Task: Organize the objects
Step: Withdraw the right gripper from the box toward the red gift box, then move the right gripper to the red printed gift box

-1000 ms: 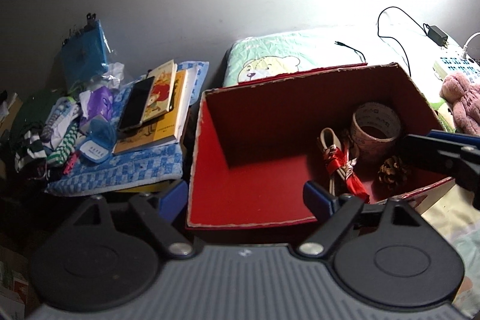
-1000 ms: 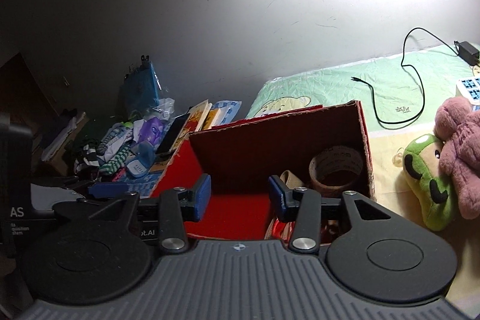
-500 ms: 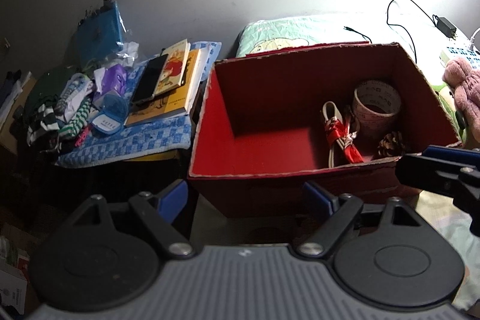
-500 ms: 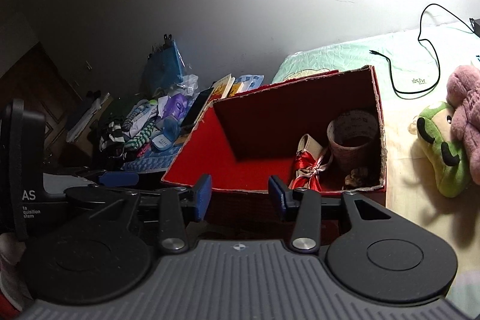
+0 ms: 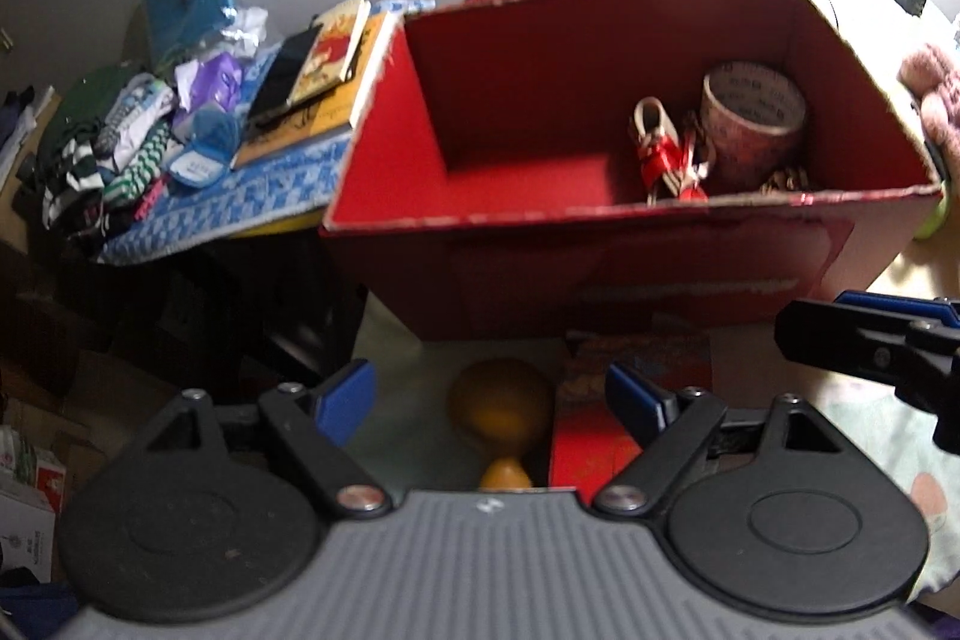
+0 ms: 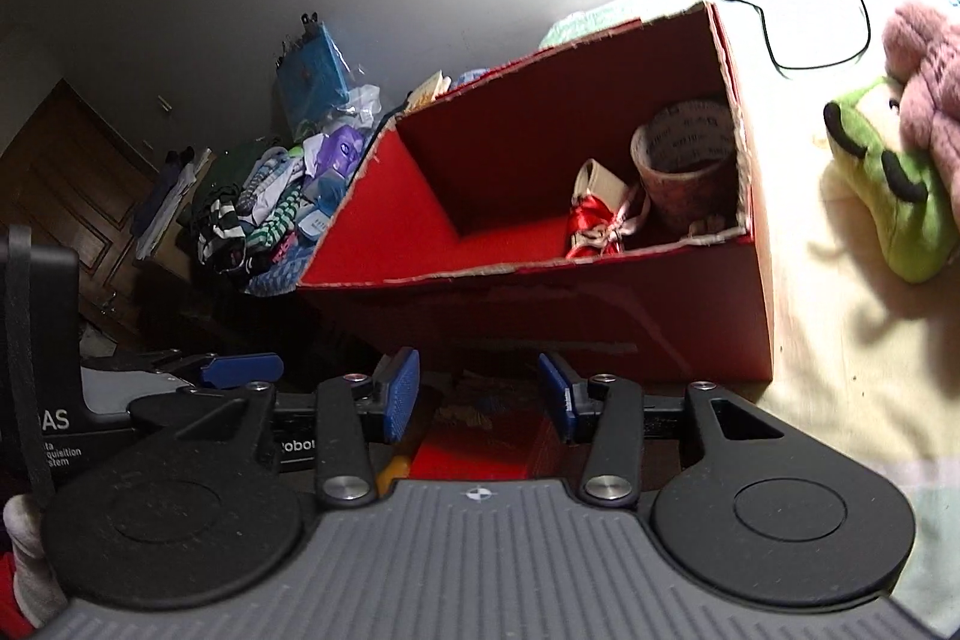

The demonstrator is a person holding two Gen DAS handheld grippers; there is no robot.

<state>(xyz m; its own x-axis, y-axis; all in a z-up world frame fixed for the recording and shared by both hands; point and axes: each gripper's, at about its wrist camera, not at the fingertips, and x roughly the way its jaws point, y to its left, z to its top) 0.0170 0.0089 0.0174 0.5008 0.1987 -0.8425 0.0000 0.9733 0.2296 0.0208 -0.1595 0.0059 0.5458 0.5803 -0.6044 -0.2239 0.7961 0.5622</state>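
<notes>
Left wrist view: we are drawing both empty, spread grippers, left gripper (image 5: 489, 397) and right gripper (image 6: 477, 391), back from the red box (image 5: 600, 280), now hovering over a wooden maraca (image 5: 503, 412).

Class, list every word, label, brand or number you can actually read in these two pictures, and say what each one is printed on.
"AS": cut-off white letters on the left gripper's black body.
"obo": cut-off white letters on the same body, near the fingers.
Smaller lines under "AS": too blurred to read with certainty.
Print on the tape roll: unreadable.
Book covers: unreadable.
Blue pouch label: unreadable.
</notes>
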